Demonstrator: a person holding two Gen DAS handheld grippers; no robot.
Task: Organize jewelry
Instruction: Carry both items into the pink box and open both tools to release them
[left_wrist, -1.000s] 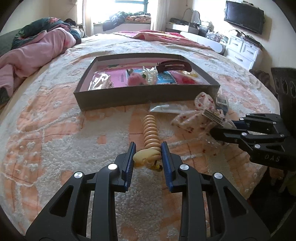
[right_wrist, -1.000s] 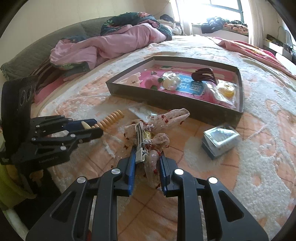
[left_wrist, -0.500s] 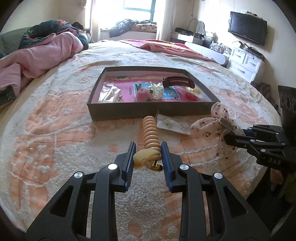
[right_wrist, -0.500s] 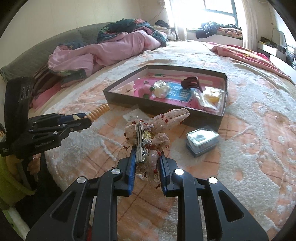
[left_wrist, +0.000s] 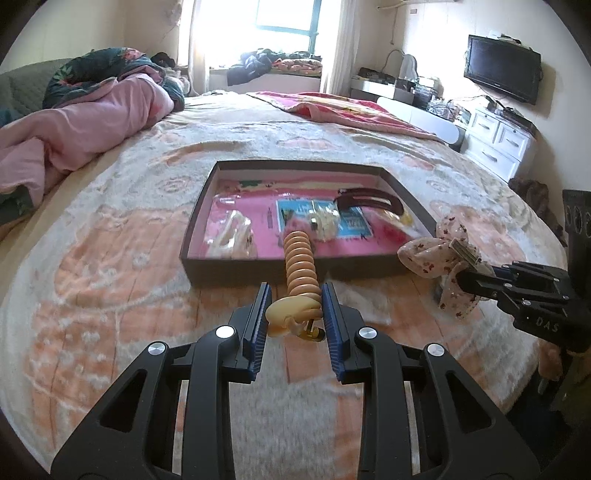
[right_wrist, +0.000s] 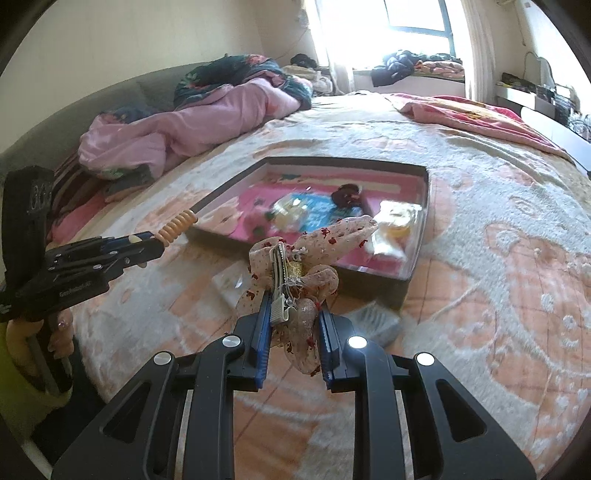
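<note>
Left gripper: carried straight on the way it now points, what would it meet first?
Probably the near wall of the tray, which stands directly ahead of the left gripper. The ribbed hair clip in its jaws would likely touch first, unless it clears the rim; depth is unclear.

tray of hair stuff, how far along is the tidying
Done: the tray already holds a dark clip, a pale clip and some packets. In hand: the left gripper is shut on an orange ridged clip, the right gripper on a spotted bow, both near the tray. Left: a small box and a clear packet on the blanket.
</note>
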